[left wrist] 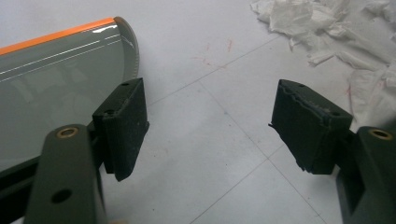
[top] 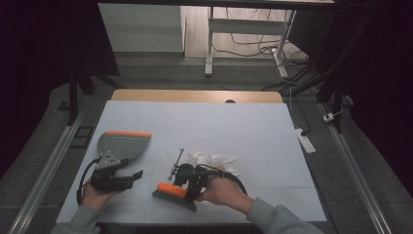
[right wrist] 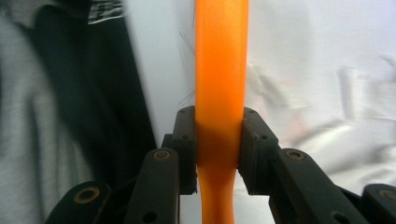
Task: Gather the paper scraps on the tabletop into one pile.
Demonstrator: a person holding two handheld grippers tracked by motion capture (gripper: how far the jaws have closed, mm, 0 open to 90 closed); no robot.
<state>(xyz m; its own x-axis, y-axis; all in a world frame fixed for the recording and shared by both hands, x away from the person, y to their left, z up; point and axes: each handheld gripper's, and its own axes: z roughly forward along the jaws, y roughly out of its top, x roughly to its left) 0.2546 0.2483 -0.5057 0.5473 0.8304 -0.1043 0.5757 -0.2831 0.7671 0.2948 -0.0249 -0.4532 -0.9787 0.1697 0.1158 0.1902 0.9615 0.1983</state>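
A grey dustpan with an orange front lip lies at the left of the white table. Just in front of it my left gripper rests open; in the left gripper view the dustpan sits behind the left jaw and nothing is between the gripper's jaws. My right gripper is shut on the orange handle of a hand brush, whose dark bristles touch the table near the front. In the right gripper view the handle runs straight up between the pads of the gripper.
Several scraps of crumpled white paper lie right of centre, just behind the right hand; the scraps also show at the upper right of the left gripper view. A power strip lies on the floor past the table's right edge.
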